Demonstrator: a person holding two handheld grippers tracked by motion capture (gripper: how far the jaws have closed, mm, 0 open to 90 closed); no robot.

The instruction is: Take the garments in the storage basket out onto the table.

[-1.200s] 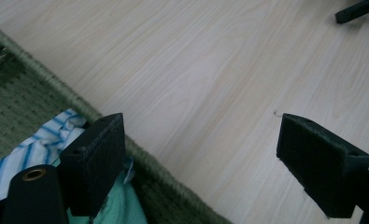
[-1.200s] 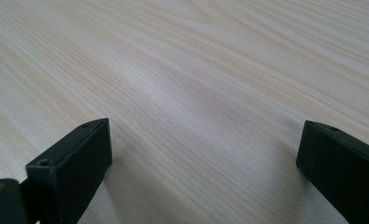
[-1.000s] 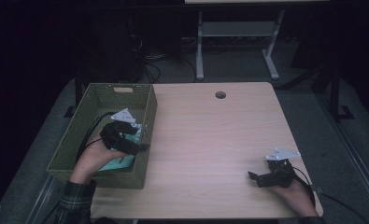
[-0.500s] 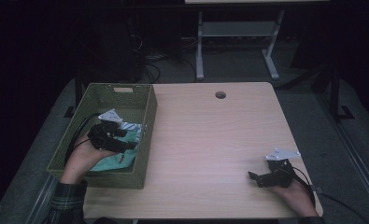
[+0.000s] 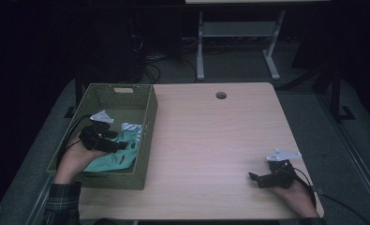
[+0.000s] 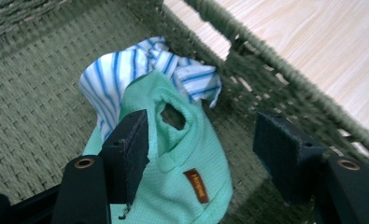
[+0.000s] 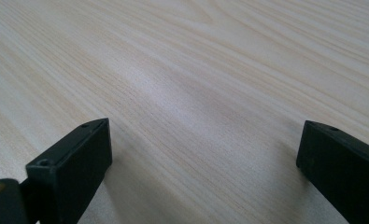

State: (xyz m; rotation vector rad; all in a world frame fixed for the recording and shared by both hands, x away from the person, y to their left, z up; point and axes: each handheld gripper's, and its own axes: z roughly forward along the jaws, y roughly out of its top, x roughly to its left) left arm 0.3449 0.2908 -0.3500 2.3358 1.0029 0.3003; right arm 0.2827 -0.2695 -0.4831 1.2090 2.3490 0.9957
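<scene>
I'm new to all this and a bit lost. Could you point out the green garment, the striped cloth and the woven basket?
green garment (image 6: pixel 187 154), left gripper view, on the knit just above its brown label.
striped cloth (image 6: pixel 107 74), left gripper view, on its blue-and-white folds.
woven basket (image 5: pixel 147 123), high view, on its right wall.

The high view looks forward and down from above the near edge, taking in the whole tabletop (image 5: pixel 210 140) and the woven basket (image 5: pixel 147 122) at its left. The left gripper view sits close inside that basket (image 6: pixel 42 93), facing a green cloth (image 6: pixel 187 154) that the high view (image 5: pixel 114 157) shares. The right gripper view skims low over bare tabletop (image 7: pixel 196 84) at the near right.
</scene>
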